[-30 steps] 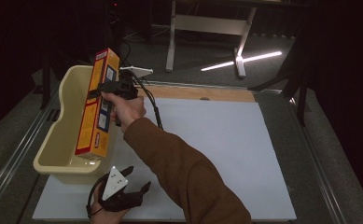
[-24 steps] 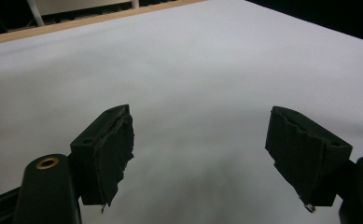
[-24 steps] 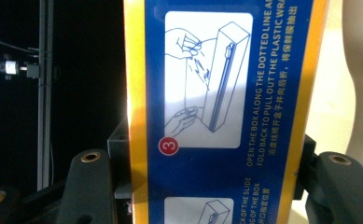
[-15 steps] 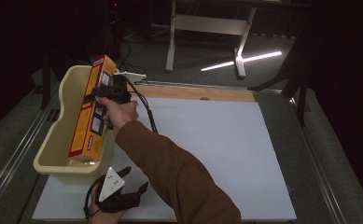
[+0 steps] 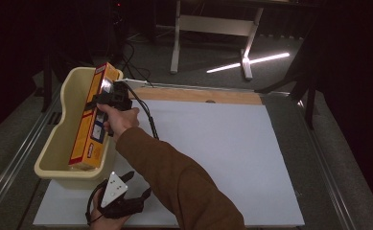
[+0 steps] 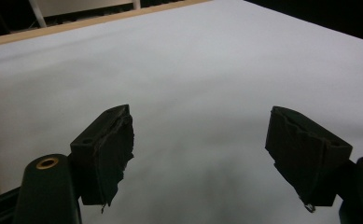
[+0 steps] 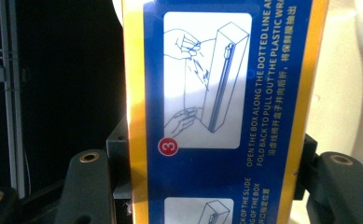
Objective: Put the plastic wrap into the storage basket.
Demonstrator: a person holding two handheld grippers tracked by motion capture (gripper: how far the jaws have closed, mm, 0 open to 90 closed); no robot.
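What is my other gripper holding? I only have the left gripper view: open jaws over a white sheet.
Observer: The right gripper is shut on a long yellow-and-blue cardboard box.
Operator: Where is the box?
Observer: In the high view it leans with its lower end inside the cream plastic tub, at the table's left edge.
Operator: Any print readable?
Observer: Yes, the right gripper view shows step 3 instructions for pulling out plastic wrap.

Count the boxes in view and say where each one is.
1: the long yellow-and-blue box, clamped in the right gripper, slanting into the cream tub. Its shadowed floor may hide others.
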